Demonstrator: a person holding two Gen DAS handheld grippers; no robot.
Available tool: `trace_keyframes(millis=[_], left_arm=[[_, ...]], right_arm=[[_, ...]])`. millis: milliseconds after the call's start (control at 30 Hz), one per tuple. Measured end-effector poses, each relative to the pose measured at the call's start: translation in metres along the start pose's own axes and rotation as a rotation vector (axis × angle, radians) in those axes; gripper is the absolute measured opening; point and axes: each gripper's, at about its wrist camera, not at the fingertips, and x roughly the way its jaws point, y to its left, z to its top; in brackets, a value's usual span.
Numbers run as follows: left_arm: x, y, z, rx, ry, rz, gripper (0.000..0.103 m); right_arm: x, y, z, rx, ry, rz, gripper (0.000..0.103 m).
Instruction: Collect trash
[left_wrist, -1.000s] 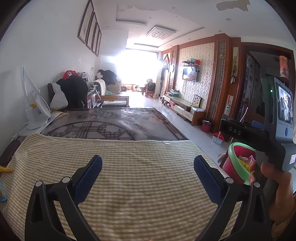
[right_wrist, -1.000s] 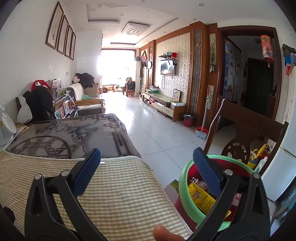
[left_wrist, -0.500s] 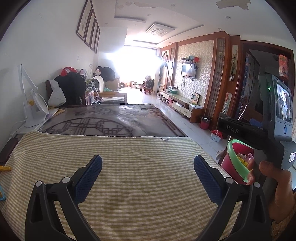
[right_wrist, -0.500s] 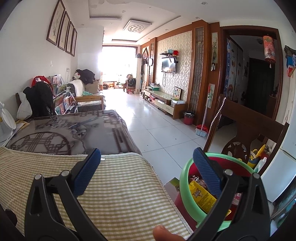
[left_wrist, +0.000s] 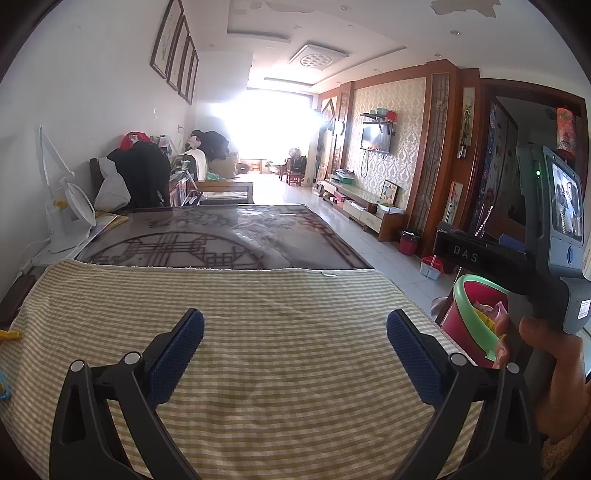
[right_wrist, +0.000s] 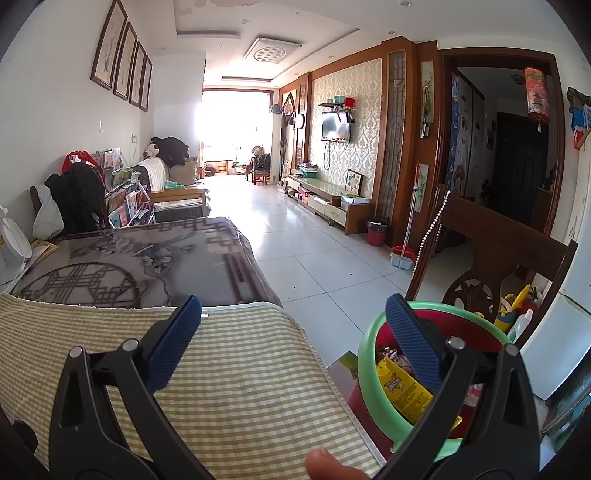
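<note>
Both my left claw (left_wrist: 295, 343) and right claw (right_wrist: 293, 328) gape empty; trash fills the green-rimmed red plastic bin (right_wrist: 373, 384) at four o'clock, so I scan the checked-cloth desk (left_wrist: 288, 302) before leaving.

Four framed pictures (right_wrist: 125, 68) hang in a row on the white wall, and one television (right_wrist: 335, 126) is mounted on the patterned wall opposite. There is one red bin with a green rim (right_wrist: 373, 384) beside the table, holding one yellow wrapper (right_wrist: 400, 391) that can be made out, and one small red bin (right_wrist: 376, 234) stands far off by the cabinet. Two grippers show, the left gripper (left_wrist: 295, 352) and the right gripper (right_wrist: 293, 338), each with two blue-padded fingers held wide apart, over one checked cloth (left_wrist: 277, 314).
</note>
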Motion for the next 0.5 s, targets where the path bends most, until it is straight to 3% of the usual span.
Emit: trace_keyframes(millis=[300, 400, 500], left_arm=[[0.001, 0.0, -0.003, -0.004, 0.003, -0.008, 0.095], [0.002, 0.003, 0.0, -0.02, 0.015, 0.009, 0.095], [0.007, 0.015, 0.004, -0.066, 0.062, -0.022, 0.095]], right_arm=[[0.005, 0.006, -0.003, -0.01, 0.038, 0.031, 0.098], [0.014, 0.019, -0.006, -0.037, 0.099, 0.078, 0.098], [0.03, 0.045, -0.014, -0.106, 0.186, 0.131, 0.098]])
